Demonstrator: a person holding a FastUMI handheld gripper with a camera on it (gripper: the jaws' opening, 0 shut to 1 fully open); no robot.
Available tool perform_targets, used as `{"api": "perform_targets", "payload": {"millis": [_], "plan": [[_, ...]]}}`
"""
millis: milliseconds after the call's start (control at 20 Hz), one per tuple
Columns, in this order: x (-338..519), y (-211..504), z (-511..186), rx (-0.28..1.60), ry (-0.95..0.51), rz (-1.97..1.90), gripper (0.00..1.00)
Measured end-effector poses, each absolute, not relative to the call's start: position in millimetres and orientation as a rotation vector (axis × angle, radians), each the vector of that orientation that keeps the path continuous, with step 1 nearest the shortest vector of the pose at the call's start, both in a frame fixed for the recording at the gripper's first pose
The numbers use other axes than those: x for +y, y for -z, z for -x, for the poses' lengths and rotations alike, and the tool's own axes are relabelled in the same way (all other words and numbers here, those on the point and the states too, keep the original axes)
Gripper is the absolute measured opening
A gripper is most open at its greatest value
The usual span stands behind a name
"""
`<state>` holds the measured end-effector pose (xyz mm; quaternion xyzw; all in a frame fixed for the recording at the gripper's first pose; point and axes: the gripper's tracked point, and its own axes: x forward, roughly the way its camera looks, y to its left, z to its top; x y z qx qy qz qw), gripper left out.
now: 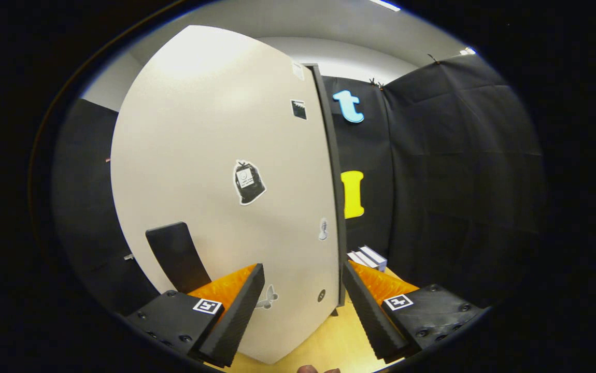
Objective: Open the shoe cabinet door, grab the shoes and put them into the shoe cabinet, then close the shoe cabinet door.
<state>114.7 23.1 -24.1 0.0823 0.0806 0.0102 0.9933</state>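
Observation:
The shoe cabinet's white door (210,155) stands close in front of me, with several small stickers on it. A black curved handle (176,256) is mounted low on the door, just beyond my left finger (236,311). The door's dark right edge (331,181) runs down to a point just ahead of my right finger (370,316). My gripper (303,311) is open, and the door's lower right part lies ahead between the fingers, not pressed by them. I cannot tell whether the door is ajar or closed.
A light wooden surface (329,336) lies under the cabinet and my fingers. A small white box (368,257) sits on it to the right of the door's edge, against the black cloth wall (458,181). A person's fingertip (318,369) peeks in below.

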Motion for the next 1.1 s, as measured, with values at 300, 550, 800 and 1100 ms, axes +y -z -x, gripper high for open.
{"api": "perform_targets", "payload": {"millis": [300,550,800,1100], "plan": [[98,20,-126,0.155,-0.127,-0.153,0.98],[121,20,-126,0.126,-0.158,-0.107,0.98],[128,22,-123,0.135,-0.172,-0.126,0.98],[121,24,-114,0.132,-0.170,-0.138,0.98]]}}
